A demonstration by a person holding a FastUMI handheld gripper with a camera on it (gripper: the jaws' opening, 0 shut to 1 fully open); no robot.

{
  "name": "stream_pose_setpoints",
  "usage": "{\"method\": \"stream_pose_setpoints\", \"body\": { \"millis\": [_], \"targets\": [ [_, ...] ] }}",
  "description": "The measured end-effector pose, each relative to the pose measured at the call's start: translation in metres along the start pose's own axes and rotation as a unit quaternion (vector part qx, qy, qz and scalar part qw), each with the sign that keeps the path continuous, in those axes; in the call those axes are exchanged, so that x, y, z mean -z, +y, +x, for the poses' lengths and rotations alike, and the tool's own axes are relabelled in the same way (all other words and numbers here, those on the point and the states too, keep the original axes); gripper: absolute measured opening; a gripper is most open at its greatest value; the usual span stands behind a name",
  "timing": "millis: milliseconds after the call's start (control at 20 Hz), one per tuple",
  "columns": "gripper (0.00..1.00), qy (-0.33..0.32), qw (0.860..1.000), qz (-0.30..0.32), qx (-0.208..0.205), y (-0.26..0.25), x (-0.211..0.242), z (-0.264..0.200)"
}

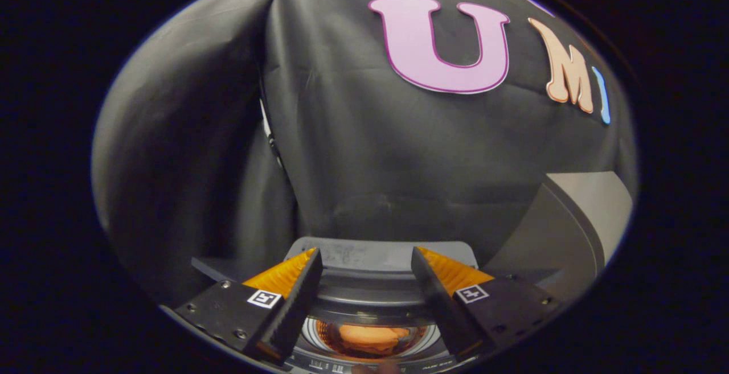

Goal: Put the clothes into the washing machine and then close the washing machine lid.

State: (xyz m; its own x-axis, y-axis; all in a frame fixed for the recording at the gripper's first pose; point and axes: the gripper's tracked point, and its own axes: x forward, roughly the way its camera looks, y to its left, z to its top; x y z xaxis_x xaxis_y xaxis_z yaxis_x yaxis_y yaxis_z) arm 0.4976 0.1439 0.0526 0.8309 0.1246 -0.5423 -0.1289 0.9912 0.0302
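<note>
**Ana:** Clothes point(370, 337) are already down in the drum point(319, 331), an orange bundle seen between the fingers and just below them. So what is the gripper point(367, 263) doing?

**Ben:** Its fingers stand wide apart with nothing between them. It hovers above the washer point(376, 254), looking across the opening toward the far wall.

**Ana:** Then the loading looks done, and I'd judge the lid is the step in hand. Where is it?

**Ben:** I take the grey panel standing up on the right, beyond the right finger, to be the lid point(575, 220). It is raised and tilted, its flat face pale and its edge curved.

**Ana:** How would you close it well?

**Ben:** Reach right and far, get a finger behind the top edge, and bring it over in an arc about its hinge. I cannot see the hinge, so follow the lid's own swing and don't force a line. Push with a finger's flat side; the panel looks smooth and hard, and a tip could slip off it.

**Ana:** Anything to mind in the drum?

**Ben:** The cloth looks soft and crumpled, lying low inside a glossy round tub with a ridged pale ring about it. It sits below the rim as far as I can tell, so it should not catch the lid.
</note>
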Motion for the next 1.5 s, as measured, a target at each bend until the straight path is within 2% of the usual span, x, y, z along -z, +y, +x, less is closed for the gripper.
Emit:
{"method": "stream_pose_setpoints", "body": {
  "millis": [150, 600, 900, 1500],
  "targets": [
    [0.96, -0.028, 0.999, -0.017, -0.008, 0.009, 0.007, -0.02],
    [0.96, -0.081, 0.996, 0.01, -0.032, 0.013, 0.018, -0.089],
    [0.95, -0.111, 0.993, 0.011, -0.048, 0.012, 0.051, -0.134],
    [0.95, -0.182, 0.982, 0.036, -0.045, -0.018, 0.096, -0.229]
  ]
}}
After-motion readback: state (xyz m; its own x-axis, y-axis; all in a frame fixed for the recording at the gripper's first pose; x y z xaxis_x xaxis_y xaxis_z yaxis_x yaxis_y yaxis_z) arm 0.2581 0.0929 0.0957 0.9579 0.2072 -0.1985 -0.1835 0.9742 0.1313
